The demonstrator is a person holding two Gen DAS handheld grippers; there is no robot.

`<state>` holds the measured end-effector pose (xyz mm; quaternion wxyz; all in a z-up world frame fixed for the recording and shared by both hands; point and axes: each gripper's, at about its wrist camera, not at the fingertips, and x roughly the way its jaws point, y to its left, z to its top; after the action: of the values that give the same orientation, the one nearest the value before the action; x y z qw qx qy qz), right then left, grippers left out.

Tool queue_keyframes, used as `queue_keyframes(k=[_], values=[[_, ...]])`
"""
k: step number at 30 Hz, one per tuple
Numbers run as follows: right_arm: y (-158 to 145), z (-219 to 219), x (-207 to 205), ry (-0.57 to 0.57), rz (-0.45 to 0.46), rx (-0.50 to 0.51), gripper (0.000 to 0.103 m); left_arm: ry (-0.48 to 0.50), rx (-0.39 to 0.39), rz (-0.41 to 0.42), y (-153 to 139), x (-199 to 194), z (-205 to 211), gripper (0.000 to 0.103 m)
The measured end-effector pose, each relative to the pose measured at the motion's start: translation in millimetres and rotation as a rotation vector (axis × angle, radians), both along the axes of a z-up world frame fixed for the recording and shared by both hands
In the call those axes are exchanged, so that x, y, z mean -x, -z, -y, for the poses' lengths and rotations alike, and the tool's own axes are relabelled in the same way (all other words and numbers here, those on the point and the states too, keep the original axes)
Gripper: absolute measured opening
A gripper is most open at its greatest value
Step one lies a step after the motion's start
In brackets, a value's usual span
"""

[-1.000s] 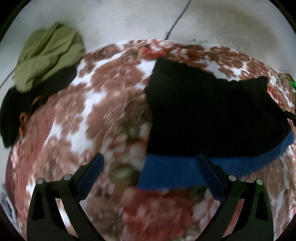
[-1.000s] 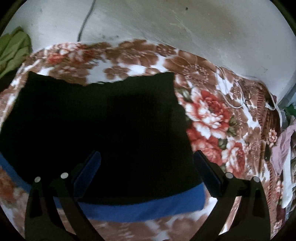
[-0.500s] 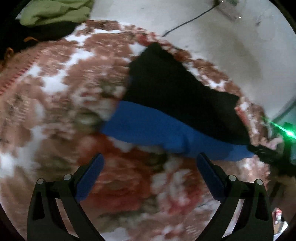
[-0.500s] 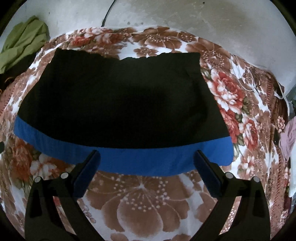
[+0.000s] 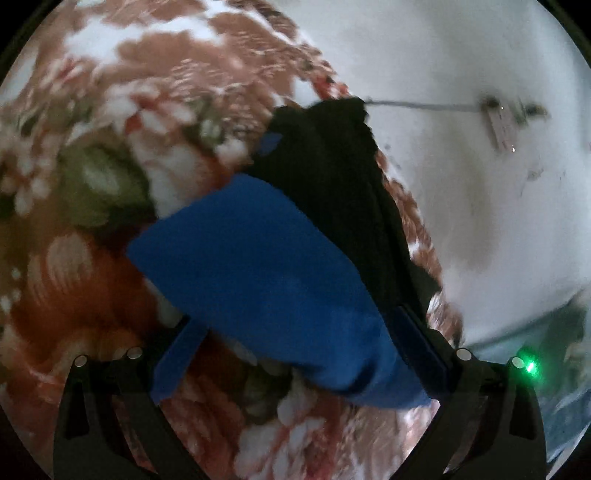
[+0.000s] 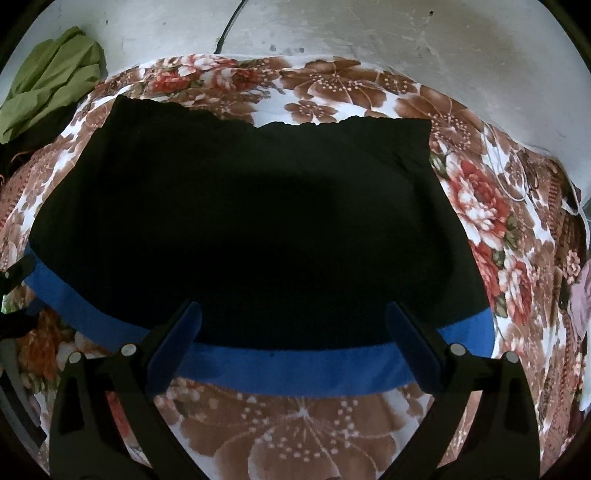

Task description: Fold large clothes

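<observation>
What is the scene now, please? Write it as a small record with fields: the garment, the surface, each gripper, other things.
garment: black garment with blue band on its near edge, lying spread flat
surface: floral bedsheet
left gripper: open, blue band corner between its fingers, not clamped
right gripper: open, above the blue band, holding nothing
other things: green cloth bunched at the far left; grey floor behind; dark cable on it

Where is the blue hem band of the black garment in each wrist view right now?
Left wrist: blue band fills the centre, running down toward the right finger, close and blurred.
Right wrist: blue band curves across the lower frame, between both fingers.
Shared landmark: the floral bedspread under the black garment.
</observation>
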<state>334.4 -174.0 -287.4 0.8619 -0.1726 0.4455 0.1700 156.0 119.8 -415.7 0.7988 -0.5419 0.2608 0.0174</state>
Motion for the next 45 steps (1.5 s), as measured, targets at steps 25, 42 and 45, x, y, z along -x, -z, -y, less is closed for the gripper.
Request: queue_keyframes(k=[25, 42, 45], values=[[33.2, -9.9, -24.0, 0.045, 0.062, 0.084, 0.098, 0.122, -0.058, 0.042, -3.1, -62.4, 4.3, 0.032], [52.2, 15.4, -24.3, 0.122, 0.084, 0.155, 0.098, 0.154, -0.483, -0.095, -71.9, -71.4, 45.0, 0.017], [57.0, 16.3, -23.5, 0.124, 0.074, 0.151, 0.098, 0.160, -0.514, -0.088, -81.5, -71.2, 47.6, 0.017]])
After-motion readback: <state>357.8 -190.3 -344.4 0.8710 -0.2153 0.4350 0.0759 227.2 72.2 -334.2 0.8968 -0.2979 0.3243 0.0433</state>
